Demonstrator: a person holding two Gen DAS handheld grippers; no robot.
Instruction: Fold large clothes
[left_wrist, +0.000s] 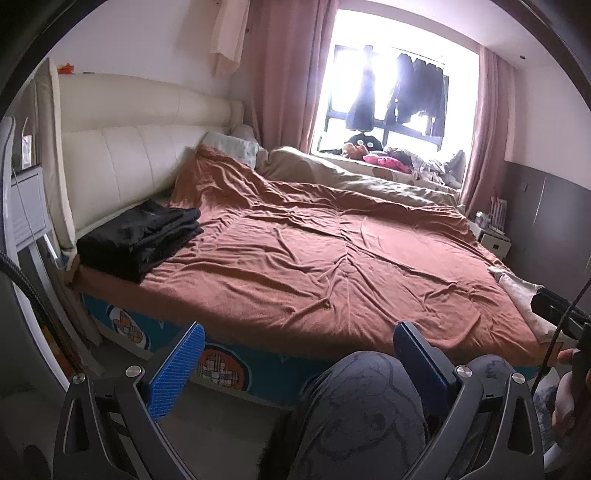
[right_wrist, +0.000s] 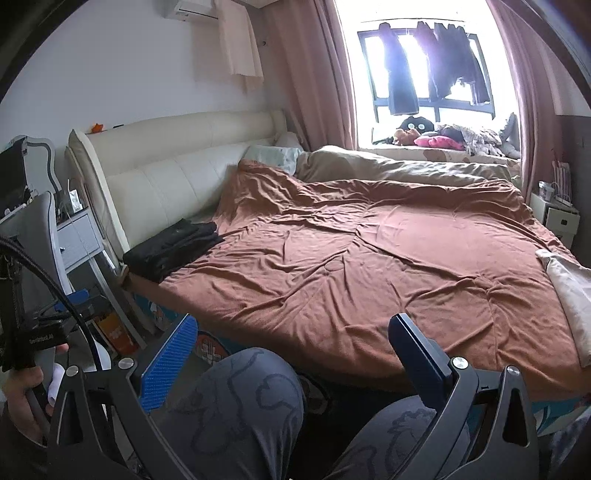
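place: home bedroom | ahead: bed, padded headboard | far ahead: pink curtains, window with hanging laundry

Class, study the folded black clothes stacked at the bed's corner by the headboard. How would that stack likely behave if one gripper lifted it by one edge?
The folded black clothes look soft, so they would probably droop. The loose layers might slide apart and unfold. The stack seems light.

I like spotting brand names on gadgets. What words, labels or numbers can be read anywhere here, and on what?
"GenRobot.AI", roughly, small and soft: on the black device held at the left edge of the right wrist view.
Orange packet on the floor by the bed: print too blurred to read.
Nothing else legible.
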